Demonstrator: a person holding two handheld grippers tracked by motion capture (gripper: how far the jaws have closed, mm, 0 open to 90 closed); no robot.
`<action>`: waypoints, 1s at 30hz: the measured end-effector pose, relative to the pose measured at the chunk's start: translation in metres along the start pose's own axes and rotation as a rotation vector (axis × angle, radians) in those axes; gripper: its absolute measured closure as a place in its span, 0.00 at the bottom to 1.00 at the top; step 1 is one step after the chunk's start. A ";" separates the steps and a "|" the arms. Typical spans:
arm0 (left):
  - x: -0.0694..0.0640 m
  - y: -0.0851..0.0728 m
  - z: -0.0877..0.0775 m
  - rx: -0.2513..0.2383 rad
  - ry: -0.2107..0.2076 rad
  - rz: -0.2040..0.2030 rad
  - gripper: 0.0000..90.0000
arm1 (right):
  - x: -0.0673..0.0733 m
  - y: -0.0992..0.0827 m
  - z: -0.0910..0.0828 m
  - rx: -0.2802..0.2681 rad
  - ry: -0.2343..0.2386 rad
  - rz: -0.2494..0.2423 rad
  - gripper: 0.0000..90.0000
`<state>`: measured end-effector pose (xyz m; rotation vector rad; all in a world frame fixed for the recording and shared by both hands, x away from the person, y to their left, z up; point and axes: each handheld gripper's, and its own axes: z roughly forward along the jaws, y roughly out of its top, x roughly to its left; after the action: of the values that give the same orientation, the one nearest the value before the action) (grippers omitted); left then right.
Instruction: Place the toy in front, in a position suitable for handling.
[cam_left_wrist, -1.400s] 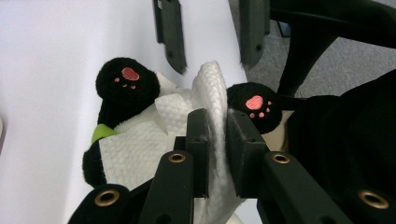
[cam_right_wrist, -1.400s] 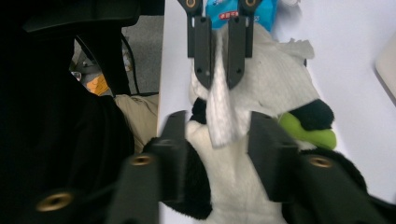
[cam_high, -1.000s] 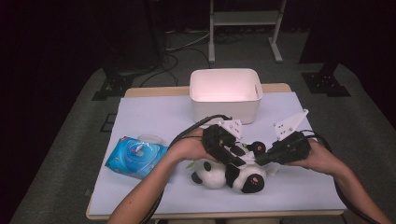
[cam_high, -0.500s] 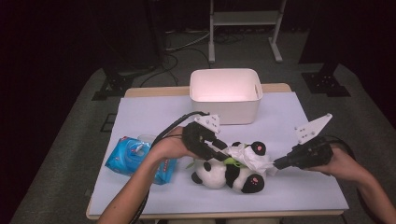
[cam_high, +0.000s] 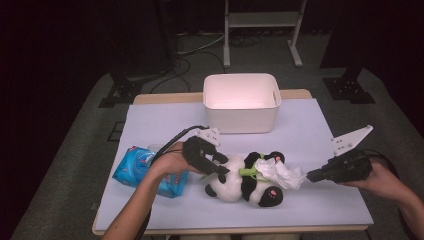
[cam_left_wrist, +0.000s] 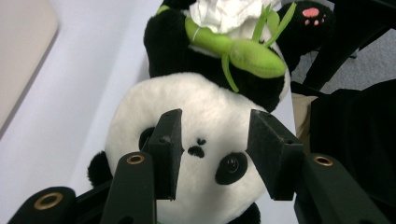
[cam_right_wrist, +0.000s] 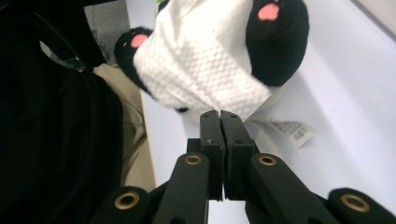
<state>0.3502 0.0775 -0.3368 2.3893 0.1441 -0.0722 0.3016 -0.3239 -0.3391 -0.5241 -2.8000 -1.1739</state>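
A plush panda (cam_high: 240, 180) lies on its back on the white table (cam_high: 150, 120), near the front edge, its head toward the left. A green bamboo sprig (cam_left_wrist: 238, 51) sits across its chest, and a white tissue (cam_high: 282, 172) is draped over its belly and trails off to the right.

The left gripper (cam_high: 212, 162) is at the panda's head. Its jaws have just been opening — in the left gripper view they stand apart on either side of the face, one by each eye, and whether the pads press on the fur I cannot tell (they look loose rather than clamped).

The right gripper (cam_high: 311, 176) comes in level from the right with its jaws clenched on the tissue's edge; in the right gripper view the jaws meet with the tissue (cam_right_wrist: 205, 60) pinched at their tips — the black paws with pink pads just behind it.

Left of the panda lies a blue wipes pack (cam_high: 135, 167), under the left forearm. A white bin (cam_high: 241, 117) stands at the back of the table, well apart from the panda
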 end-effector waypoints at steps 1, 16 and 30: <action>0.000 -0.001 0.001 0.005 -0.001 0.002 0.60 | 0.000 0.003 0.002 -0.002 0.002 -0.006 0.97; 0.001 -0.014 0.004 0.020 0.026 -0.002 0.54 | 0.006 0.064 0.062 0.058 0.026 -0.128 0.89; 0.003 -0.020 0.010 0.031 0.036 0.002 0.44 | 0.016 0.084 0.093 0.114 -0.003 -0.213 0.66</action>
<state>0.3503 0.0855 -0.3577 2.4221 0.1591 -0.0307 0.3209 -0.1991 -0.3447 -0.2233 -2.9622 -1.0355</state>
